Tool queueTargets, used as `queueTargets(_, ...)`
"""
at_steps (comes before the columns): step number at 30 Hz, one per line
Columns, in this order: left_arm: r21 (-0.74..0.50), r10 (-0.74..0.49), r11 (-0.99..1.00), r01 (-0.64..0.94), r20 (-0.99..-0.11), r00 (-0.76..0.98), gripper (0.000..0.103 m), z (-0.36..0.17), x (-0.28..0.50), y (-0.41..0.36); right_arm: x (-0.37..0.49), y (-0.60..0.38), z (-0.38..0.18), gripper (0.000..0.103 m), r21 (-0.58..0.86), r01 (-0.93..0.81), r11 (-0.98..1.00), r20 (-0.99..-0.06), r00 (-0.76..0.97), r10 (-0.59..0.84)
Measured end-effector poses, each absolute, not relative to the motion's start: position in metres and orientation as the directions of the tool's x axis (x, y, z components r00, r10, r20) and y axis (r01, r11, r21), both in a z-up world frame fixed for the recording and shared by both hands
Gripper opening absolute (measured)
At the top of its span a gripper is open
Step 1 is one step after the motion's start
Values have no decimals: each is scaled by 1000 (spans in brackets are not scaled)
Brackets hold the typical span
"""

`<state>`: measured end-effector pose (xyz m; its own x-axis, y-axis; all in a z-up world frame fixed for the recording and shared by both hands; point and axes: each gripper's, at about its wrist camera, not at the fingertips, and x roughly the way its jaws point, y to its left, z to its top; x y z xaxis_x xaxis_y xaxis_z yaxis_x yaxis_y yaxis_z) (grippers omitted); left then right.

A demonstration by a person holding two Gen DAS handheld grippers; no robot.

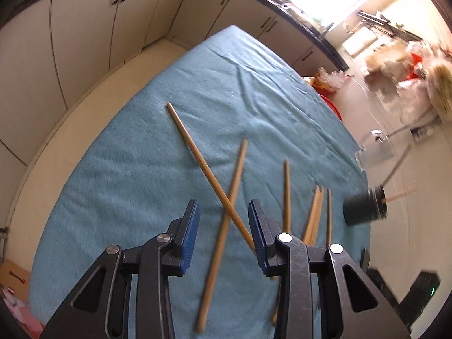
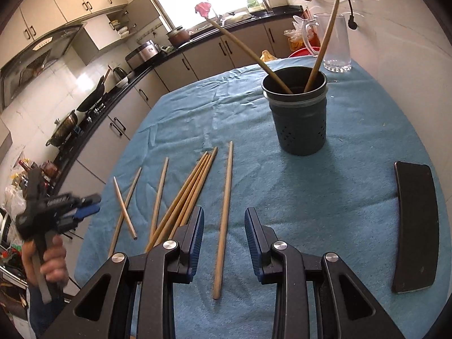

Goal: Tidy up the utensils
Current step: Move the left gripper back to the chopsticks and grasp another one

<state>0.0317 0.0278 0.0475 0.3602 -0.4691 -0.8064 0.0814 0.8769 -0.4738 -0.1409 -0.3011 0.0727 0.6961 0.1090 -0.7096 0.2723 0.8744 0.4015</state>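
Two bamboo chopsticks [image 2: 322,45] stand in my perforated dark holder [image 2: 301,118] on the fuzzy blue counter cloth [image 2: 325,197]; the rest [image 2: 183,195] lie scattered. Kitchen cabinets [image 2: 195,65] behind. Both jaws released, empty.

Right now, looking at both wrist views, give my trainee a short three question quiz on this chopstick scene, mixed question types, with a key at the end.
1. True or false: the dark holder already has two chopsticks standing in it.
2. Multiple choice: the single chopstick lying between the right tool's open fingers is A) gripped, B) loose on the blue cloth, C) inside the holder.
3. Fill in: under the left tool, two chopsticks lie ____ over each other.

Key
1. True.
2. B; the fingers stand apart on either side of it.
3. Crossed.
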Motion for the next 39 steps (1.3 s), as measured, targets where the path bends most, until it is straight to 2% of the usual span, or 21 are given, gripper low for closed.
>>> queueTargets(7, -404, -386, 915, 16, -859, 336, 34, 33, 76, 15, -140, -300, 74, 32, 390, 285, 875, -716, 691, 95)
queueTargets(13, -265, -255, 964, 13, -914, 316, 23, 25, 98, -11, -133, -303, 74, 32, 380, 291, 878, -727, 681, 89)
queueTargets(15, -224, -216, 975, 11, -924, 314, 12, 20, 102, -16, -129, -305, 74, 32, 376, 292, 880, -731, 676, 88)
queueTargets(18, -180, -183, 983, 39, -924, 337, 11, 22, 99, -22, -117, -306, 76, 32, 341, 294, 893, -747, 662, 67)
queueTargets(22, -146, -171, 985, 97, -923, 345, 8, 21, 88, -24, -88, -309, 68, 32, 315, 301, 900, -787, 613, 70)
queueTargets(28, -168, -202, 977, 130, -922, 331, 7, 20, 89, -19, -31, -306, 40, 32, 278, 301, 912, -856, 509, 93)
queueTargets(37, -156, -211, 972, 175, -908, 361, 7, 21, 86, -21, 21, -299, 8, 32, 155, 313, 937, -916, 400, 18)
queueTargets(38, -162, -217, 971, 175, -906, 363, 6, 21, 86, -20, 24, -297, 8, 29, 136, 306, 942, -921, 390, 7)
queueTargets(39, -172, -229, 968, 181, -903, 364, 6, 20, 87, -20, 24, -297, 8, 22, 134, 302, 944, -921, 389, 6)
